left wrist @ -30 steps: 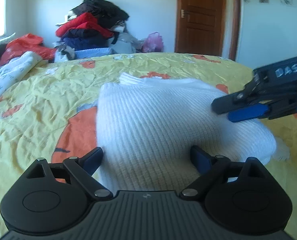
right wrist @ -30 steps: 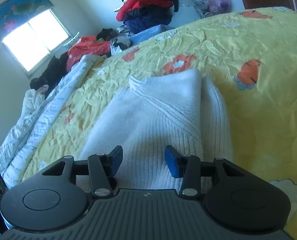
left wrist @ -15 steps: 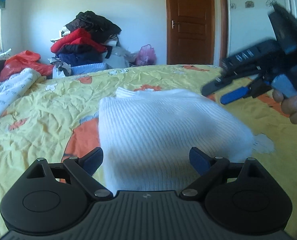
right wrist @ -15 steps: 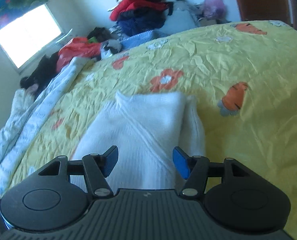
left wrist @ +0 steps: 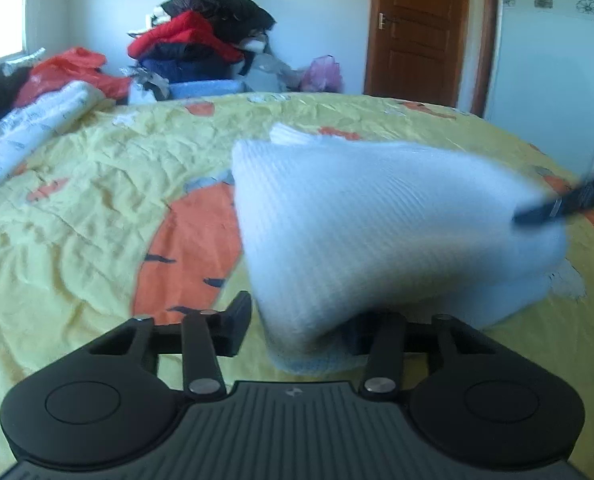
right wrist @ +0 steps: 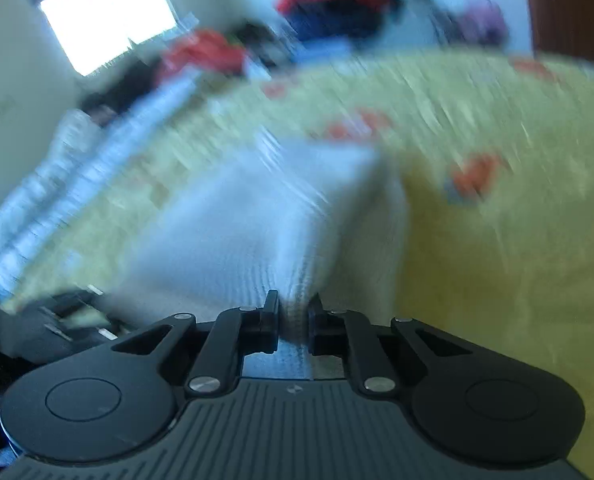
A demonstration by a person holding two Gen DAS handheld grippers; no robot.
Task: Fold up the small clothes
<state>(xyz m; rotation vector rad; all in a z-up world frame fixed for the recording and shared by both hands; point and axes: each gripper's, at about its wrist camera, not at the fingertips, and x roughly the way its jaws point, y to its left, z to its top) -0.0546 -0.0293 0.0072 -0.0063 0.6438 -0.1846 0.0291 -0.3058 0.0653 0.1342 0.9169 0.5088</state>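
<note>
Sweater (left wrist: 377, 220) hem is pinched shut in the right gripper (right wrist: 293, 316), likely to fold it. Left gripper (left wrist: 297, 320) fingers straddle the near edge of it on the bed (left wrist: 77, 208); grip unclear.

The left gripper (left wrist: 297, 320) holds its fingers apart around the near edge of a folded white sweater (left wrist: 377, 220) (blurred) on the yellow bed (left wrist: 77, 220). A dark gripper tip (left wrist: 553, 208) touches the sweater's right side. Clothes (left wrist: 201, 40) pile beyond.
</note>
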